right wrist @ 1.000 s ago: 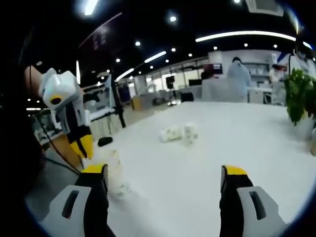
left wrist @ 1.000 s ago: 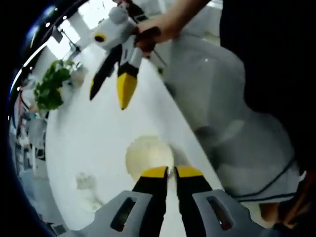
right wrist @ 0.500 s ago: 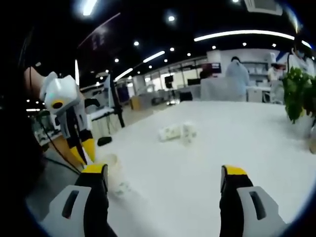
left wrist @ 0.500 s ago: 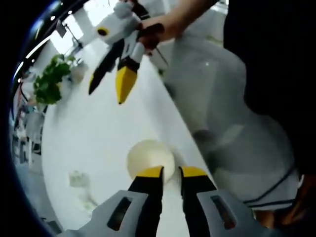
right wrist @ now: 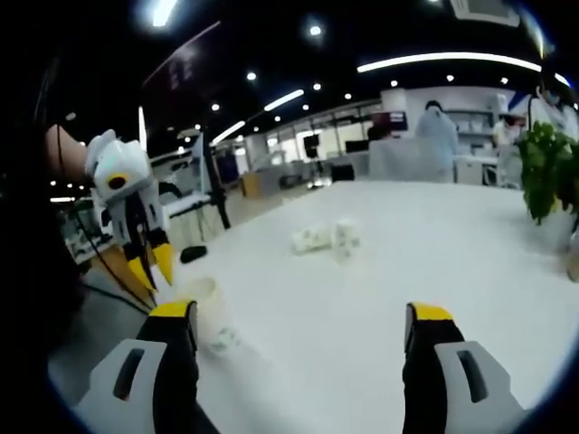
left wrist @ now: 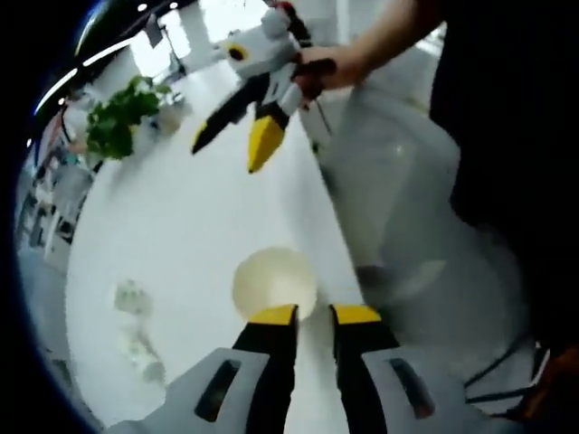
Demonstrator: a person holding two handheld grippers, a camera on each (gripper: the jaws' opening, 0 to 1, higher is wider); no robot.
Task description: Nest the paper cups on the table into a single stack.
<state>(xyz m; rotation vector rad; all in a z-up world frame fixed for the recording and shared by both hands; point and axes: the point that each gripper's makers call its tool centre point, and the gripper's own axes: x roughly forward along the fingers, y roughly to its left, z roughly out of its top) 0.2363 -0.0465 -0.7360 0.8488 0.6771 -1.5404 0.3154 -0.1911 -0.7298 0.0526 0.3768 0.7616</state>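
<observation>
Paper cups on a white table, a gripper at each side.

In the left gripper view the left gripper (left wrist: 303,314) has its jaws nearly together, with a narrow gap, just above the open mouth of an upright paper cup (left wrist: 274,282) near the white table (left wrist: 181,235) edge. More cups (right wrist: 326,238) lie farther out, well apart. The right gripper (right wrist: 298,321) hangs with jaws spread wide, holding nothing.

Both views overlook the white table (right wrist: 434,244).
</observation>
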